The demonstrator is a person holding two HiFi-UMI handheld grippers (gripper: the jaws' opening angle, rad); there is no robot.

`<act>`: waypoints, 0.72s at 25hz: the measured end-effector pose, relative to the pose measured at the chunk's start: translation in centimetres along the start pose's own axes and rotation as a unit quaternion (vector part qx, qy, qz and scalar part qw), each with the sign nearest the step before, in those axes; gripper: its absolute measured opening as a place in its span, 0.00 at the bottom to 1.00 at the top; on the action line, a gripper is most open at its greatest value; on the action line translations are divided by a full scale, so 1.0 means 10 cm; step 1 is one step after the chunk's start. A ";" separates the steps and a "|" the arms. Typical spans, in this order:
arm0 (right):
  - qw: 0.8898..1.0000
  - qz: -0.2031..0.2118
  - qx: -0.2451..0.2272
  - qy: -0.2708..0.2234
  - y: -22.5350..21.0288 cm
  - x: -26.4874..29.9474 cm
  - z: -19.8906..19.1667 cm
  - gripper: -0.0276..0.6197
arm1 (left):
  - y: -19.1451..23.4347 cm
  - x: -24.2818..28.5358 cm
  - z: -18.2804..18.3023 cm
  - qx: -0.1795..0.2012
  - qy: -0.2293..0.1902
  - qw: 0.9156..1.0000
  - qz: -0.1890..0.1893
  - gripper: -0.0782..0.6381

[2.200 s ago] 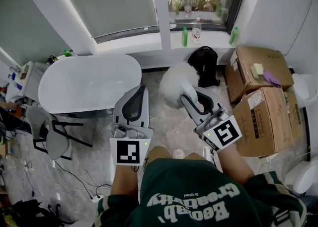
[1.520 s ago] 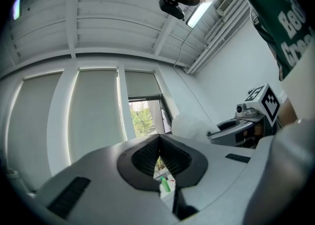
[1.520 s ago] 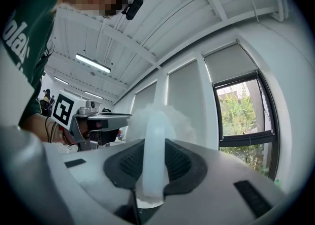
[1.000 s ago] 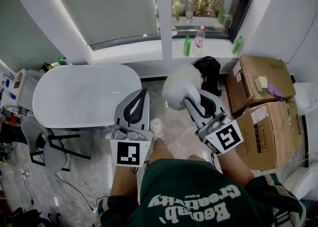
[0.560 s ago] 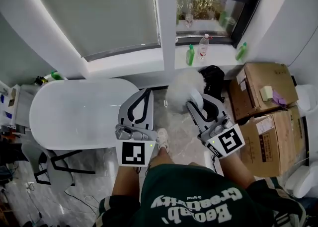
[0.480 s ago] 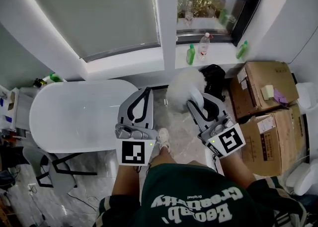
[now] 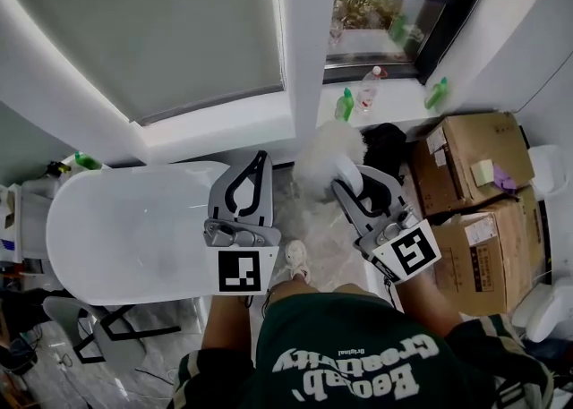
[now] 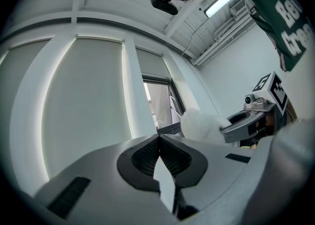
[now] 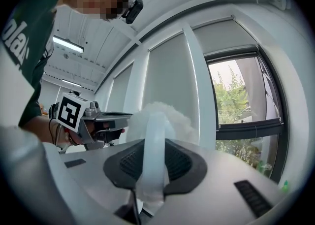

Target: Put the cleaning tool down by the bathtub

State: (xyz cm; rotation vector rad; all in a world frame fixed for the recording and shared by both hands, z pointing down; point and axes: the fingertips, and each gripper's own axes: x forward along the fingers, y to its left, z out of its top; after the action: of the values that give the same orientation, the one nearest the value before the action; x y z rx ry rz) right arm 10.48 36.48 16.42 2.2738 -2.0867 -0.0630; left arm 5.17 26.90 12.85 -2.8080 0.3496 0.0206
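Now closer: bathtub [image 7: 125, 228] fills 9 o'clock beside left gripper [image 7: 260, 159], jaws together, empty. Right gripper [image 7: 349, 182] still clamps fluffy cleaning tool [image 7: 322, 155]. Set-down spot nearly reached, release pending.

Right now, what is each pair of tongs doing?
Left tongs: closed, empty.
Right tongs: closed on the handle of the fluffy white cleaning tool.
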 end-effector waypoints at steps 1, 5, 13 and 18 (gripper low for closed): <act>1.000 0.000 -0.002 0.000 -0.02 0.07 0.00 0.19 | 0.07 0.03 -0.01 -0.001 -0.002 1.000 0.003 0.12; 1.000 0.000 -0.001 -0.002 -0.11 0.39 0.01 0.19 | 0.33 0.14 -0.09 -0.005 -0.001 1.000 0.010 0.12; 1.000 -0.002 -0.002 -0.013 -0.29 0.93 0.00 0.19 | 0.73 0.47 -0.25 0.009 0.002 1.000 0.005 0.12; 1.000 -0.006 -0.005 -0.016 -0.38 1.12 -0.01 0.19 | 0.84 0.68 -0.31 -0.008 -0.001 1.000 -0.004 0.12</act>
State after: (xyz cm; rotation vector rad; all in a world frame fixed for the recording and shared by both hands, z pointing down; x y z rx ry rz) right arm 15.24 25.70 16.30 2.2949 -2.0840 -0.1103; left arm 9.70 16.63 12.87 -2.8256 0.3384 0.0245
